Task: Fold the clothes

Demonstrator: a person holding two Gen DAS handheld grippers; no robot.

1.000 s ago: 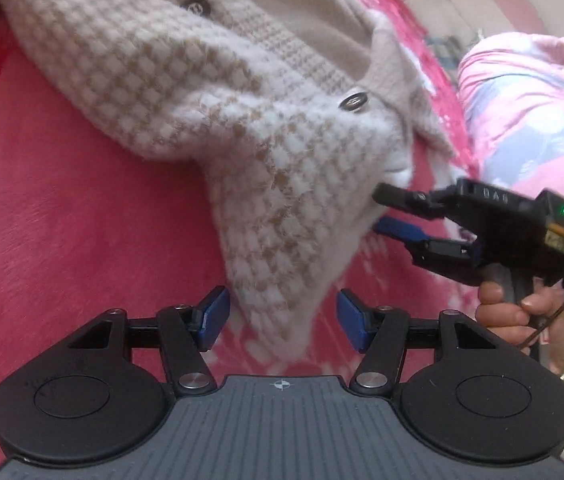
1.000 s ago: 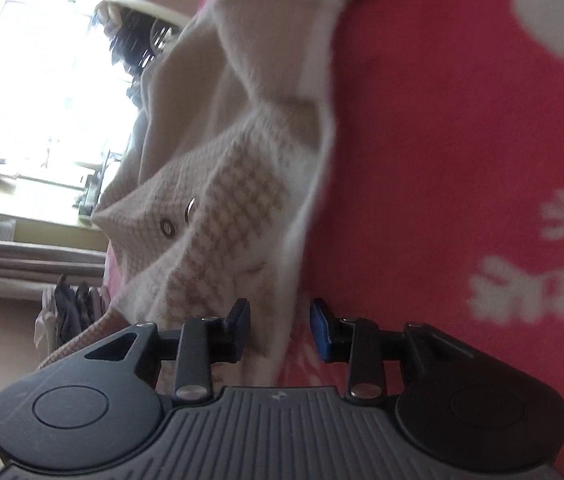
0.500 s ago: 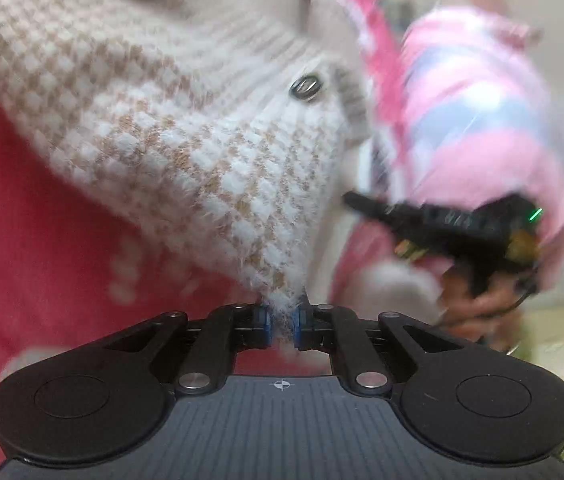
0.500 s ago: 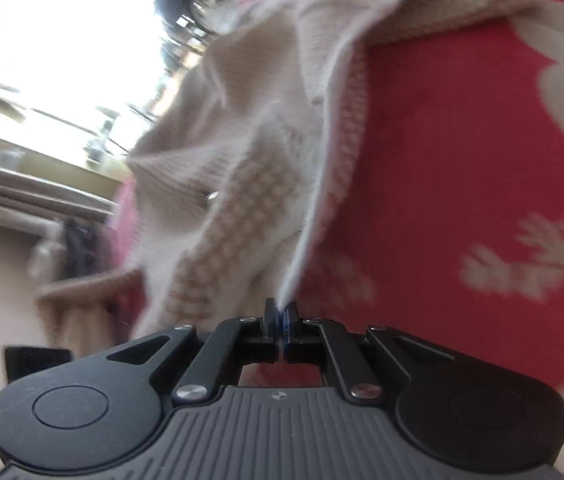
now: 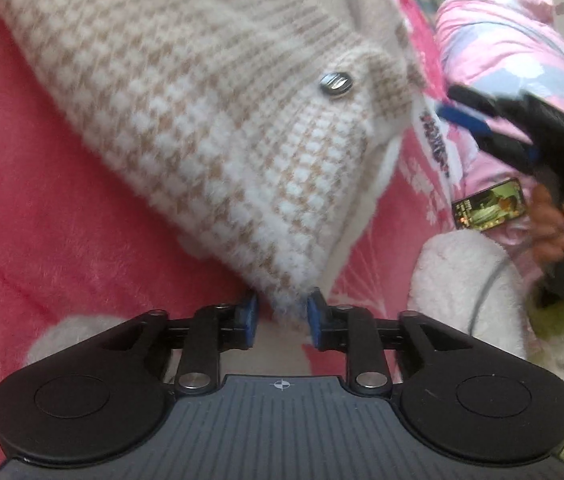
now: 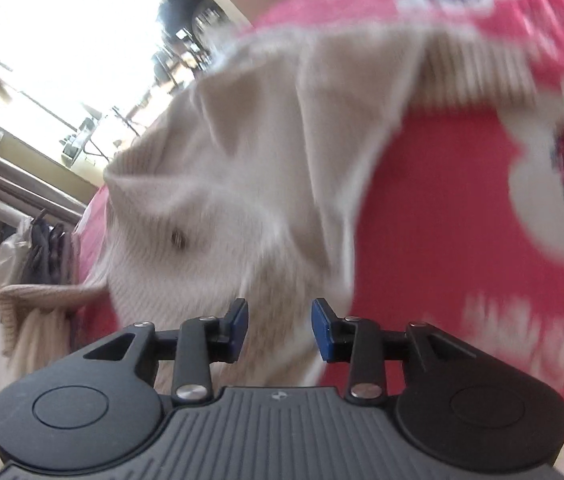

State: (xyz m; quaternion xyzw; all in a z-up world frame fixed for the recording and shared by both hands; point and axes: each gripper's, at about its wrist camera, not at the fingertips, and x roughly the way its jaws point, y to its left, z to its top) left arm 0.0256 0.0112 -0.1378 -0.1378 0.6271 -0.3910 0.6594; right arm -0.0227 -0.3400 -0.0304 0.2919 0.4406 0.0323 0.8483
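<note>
Left gripper (image 5: 282, 314) jaws are opening around the corner of the fuzzy beige-and-white houndstooth knit cardigan (image 5: 210, 120), which runs toward 11 o'clock; right gripper (image 6: 280, 322) jaws, opening too, straddle its plain side.

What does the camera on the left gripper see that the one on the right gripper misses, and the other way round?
Only the left wrist view shows the right gripper held in a hand, a pink quilted bundle, a small printed card and the cardigan's checked front. Only the right wrist view shows a bright window, hanging clothes and the cardigan's plain side. Both share the beige cardigan, one of its metal buttons and the red blanket. Each view's own jaws are opening with knit between them.
</note>
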